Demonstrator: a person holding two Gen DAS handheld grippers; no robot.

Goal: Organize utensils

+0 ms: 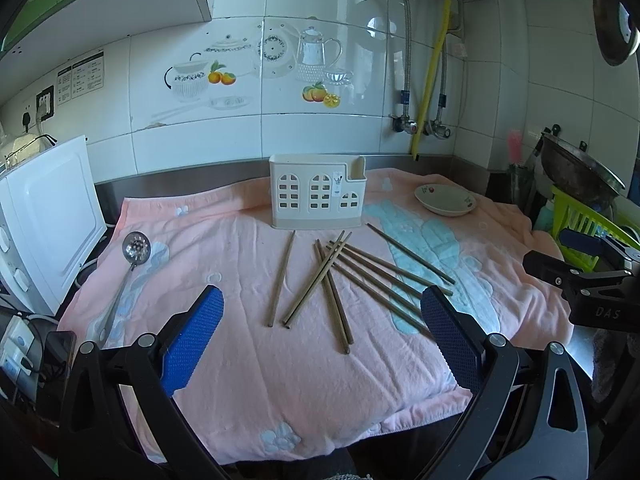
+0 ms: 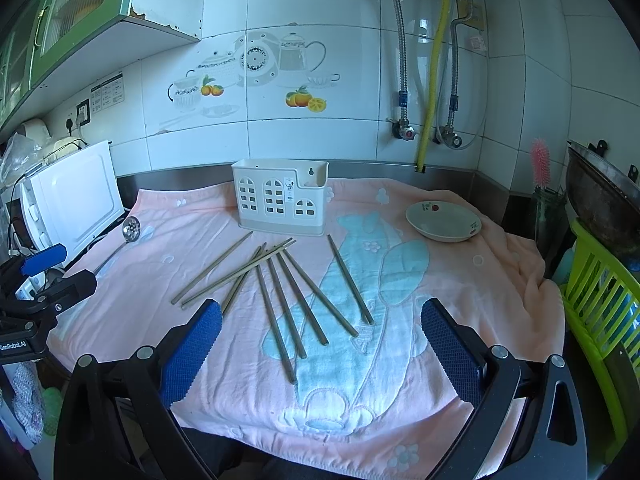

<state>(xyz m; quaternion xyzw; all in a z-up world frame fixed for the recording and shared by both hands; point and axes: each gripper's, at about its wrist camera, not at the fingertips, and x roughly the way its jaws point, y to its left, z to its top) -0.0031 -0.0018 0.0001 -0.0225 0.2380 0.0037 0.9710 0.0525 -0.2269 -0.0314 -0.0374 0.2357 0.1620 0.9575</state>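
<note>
Thin brown wooden chopsticks (image 1: 332, 280) scattered mid-frame on pink towel (image 1: 240, 360), below cream plastic utensil holder (image 1: 316, 196); left gripper (image 1: 322, 334), right gripper (image 2: 320, 336), fingers spread, empty; slotted metal ladle (image 1: 134, 250) at left.

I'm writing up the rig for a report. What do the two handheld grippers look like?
Both look alike: the left gripper and right gripper each have black plastic linkage arms with round silver pivot pins and two fingers faced with blue dimpled pads. Seen from the other camera, the right body carries white lettering "DAS", the left "GenRobot.AI". No cables or sleeves show.
</note>
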